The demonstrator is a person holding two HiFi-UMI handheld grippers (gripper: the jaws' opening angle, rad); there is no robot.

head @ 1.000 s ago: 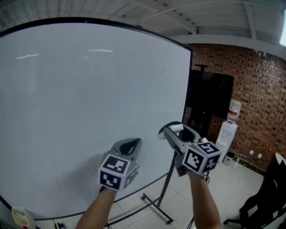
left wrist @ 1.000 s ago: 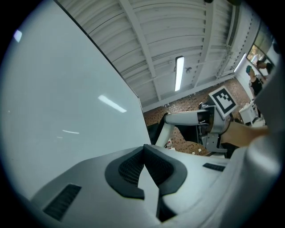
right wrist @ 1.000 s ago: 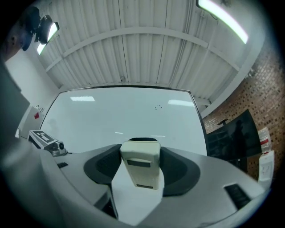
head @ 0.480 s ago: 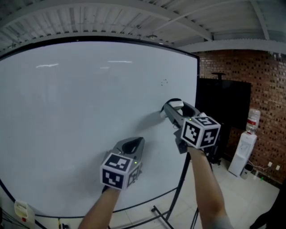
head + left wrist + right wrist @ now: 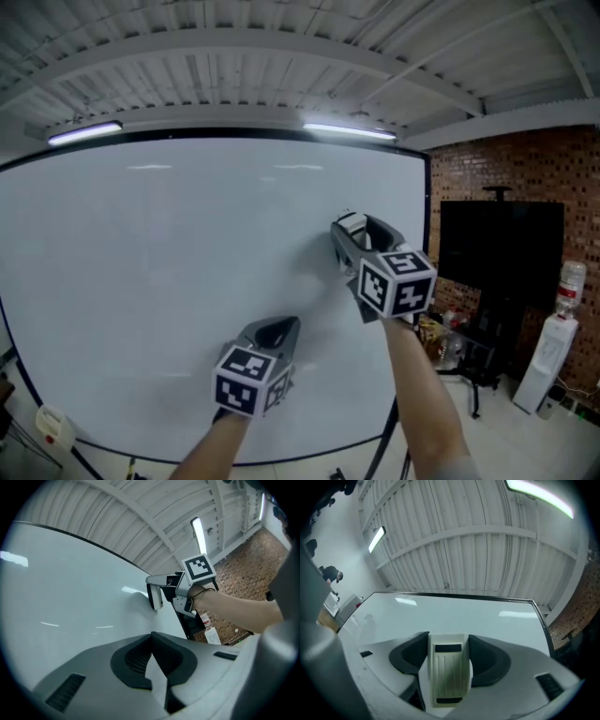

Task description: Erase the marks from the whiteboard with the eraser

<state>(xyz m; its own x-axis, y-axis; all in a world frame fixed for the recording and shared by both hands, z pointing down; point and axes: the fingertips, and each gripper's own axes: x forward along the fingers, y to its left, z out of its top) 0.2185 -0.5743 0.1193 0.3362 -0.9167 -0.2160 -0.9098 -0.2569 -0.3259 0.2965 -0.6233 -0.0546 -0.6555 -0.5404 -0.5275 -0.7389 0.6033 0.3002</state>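
My right hand-held gripper [image 5: 351,228] gripped the eraser [image 5: 449,672] between its jaws, which had just been closing on it. It was up at the whiteboard [image 5: 141,281], whose right edge lay close at 3 o'clock and whose black top edge ran at 12. Bare board spread wide toward 9 and 7 o'clock. My left hand-held gripper [image 5: 278,325], jaws together and empty, hung well apart at 7 o'clock of the right one.
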